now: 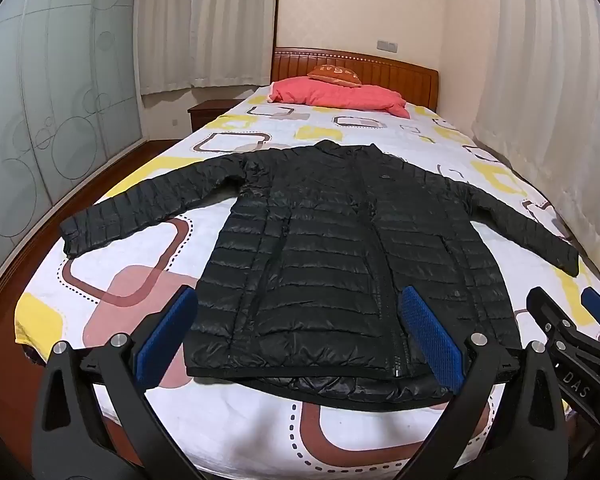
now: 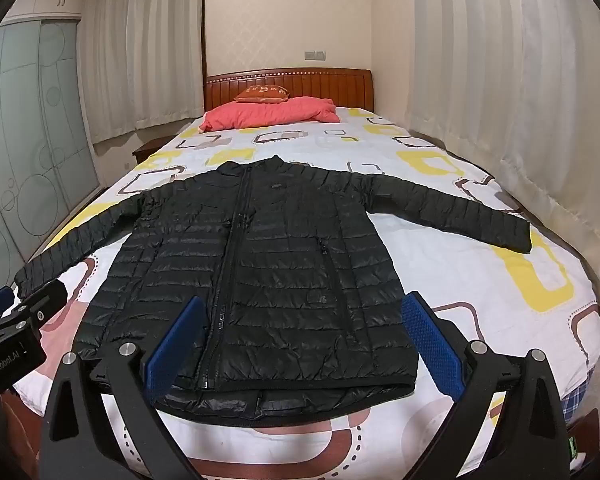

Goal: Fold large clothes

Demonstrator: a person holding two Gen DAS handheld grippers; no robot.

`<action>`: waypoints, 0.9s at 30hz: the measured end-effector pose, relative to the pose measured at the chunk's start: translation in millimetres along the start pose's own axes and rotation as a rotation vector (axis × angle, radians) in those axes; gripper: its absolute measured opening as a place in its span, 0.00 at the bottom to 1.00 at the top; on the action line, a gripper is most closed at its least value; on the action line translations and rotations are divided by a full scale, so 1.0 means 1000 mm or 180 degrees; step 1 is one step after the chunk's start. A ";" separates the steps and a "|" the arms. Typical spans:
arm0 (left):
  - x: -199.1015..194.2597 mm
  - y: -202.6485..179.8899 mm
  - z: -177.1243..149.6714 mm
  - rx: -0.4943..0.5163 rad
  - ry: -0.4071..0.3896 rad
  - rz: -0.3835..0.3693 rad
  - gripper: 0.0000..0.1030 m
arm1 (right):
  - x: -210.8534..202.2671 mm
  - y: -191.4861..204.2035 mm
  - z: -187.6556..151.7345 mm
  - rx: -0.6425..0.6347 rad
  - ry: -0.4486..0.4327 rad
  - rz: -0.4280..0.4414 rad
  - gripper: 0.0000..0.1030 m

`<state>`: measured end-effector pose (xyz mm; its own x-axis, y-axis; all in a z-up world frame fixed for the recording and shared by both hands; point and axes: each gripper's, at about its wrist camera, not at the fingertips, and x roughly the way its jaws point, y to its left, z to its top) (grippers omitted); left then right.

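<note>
Inspection finds the task not yet begun: the black quilted jacket (image 1: 324, 256) lies flat and face up on the bed (image 1: 112, 280), zipped to the collar, with the collar toward the headboard (image 1: 396, 76) and the hem toward the foot of the mattress. Both sleeves are spread out to the sides, the left sleeve (image 1: 140, 208) reaching toward the wardrobe side and the right sleeve (image 2: 452, 212) toward the curtained wall. No fold is visible anywhere in the garment; sleeves, sides and length all remain to be turned in, by my judgement the whole of the work. The left gripper (image 1: 296, 332) hangs above the hem at the near edge of the bed, its blue pads (image 1: 432, 332) spread as wide as they go, with nothing between them but air. The right gripper (image 2: 300, 340) is in the same condition just beside it, jaws fully apart, grasping nothing, angled down toward the lower right part of the jacket. Neither tool touches the fabric. As to containers, none is present on or near the bed; no basket, box or drawer is seen open. At the far end a pink folded quilt (image 2: 272, 114) rests against the headboard with a small orange cushion (image 2: 262, 94) on top, well apart from the jacket
</note>
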<state>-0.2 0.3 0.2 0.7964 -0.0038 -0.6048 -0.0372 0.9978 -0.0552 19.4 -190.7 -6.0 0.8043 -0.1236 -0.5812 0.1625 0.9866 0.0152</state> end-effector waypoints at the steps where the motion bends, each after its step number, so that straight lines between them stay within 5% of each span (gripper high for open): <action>1: 0.000 0.000 0.000 0.0005 -0.0009 0.0006 0.98 | 0.000 0.000 0.000 -0.0004 -0.0011 -0.0003 0.95; 27: 0.001 0.007 0.001 0.0017 0.0048 0.0023 0.98 | -0.003 0.000 0.001 -0.0016 0.0003 -0.0011 0.95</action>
<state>1.0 6.8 0.0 0.7869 0.0024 -0.6170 -0.0397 0.9981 -0.0466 17.7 -190.3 -4.1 0.8032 -0.1268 -0.5821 0.1624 0.9867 0.0091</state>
